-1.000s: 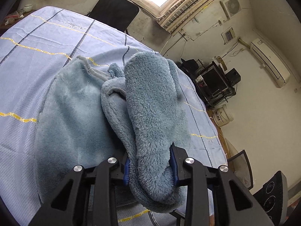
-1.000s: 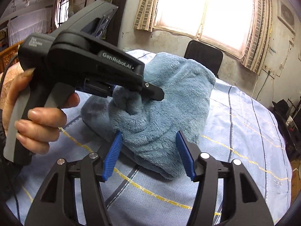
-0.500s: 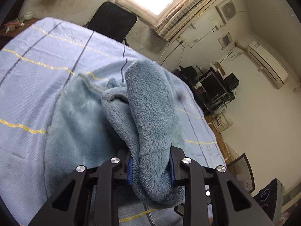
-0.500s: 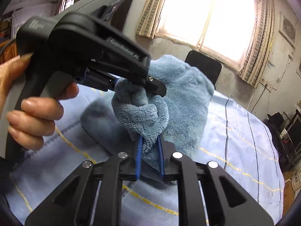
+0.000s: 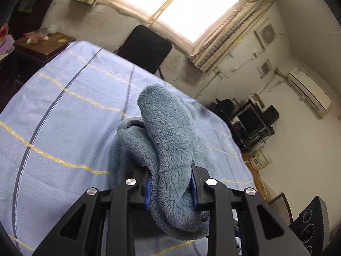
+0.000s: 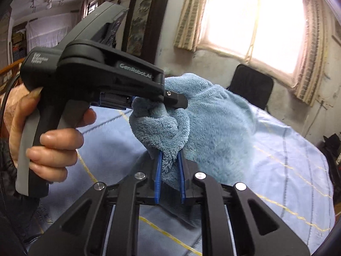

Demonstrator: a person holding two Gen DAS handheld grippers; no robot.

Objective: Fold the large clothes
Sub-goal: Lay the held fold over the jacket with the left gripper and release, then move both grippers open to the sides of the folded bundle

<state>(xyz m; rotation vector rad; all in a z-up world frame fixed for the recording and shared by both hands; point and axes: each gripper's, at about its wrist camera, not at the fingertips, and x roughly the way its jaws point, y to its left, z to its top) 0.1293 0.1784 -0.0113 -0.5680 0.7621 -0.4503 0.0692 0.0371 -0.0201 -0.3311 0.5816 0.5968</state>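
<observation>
A fluffy blue fleece garment [image 5: 168, 132] is bunched and lifted off the table. My left gripper [image 5: 171, 186] is shut on a thick fold of it, which drapes over the jaws. In the right wrist view the same garment [image 6: 213, 123] hangs as a wide sheet, and my right gripper [image 6: 169, 170] is shut on a lower clump of it. The left gripper's body [image 6: 102, 79], held by a hand [image 6: 53, 145], clamps the fleece just above my right one. The rest of the garment trails down toward the table behind the jaws.
The table carries a light blue cloth [image 5: 64, 128] with yellow and dark stripes. A black chair [image 5: 147, 47] stands at the far edge under the window. A wooden side table [image 5: 40, 42] with small items is far left; electronics [image 5: 251, 119] sit by the right wall.
My right gripper went from open around the fleece to shut on it. Both grippers have raised the garment, so most of it has left the tablecloth.
</observation>
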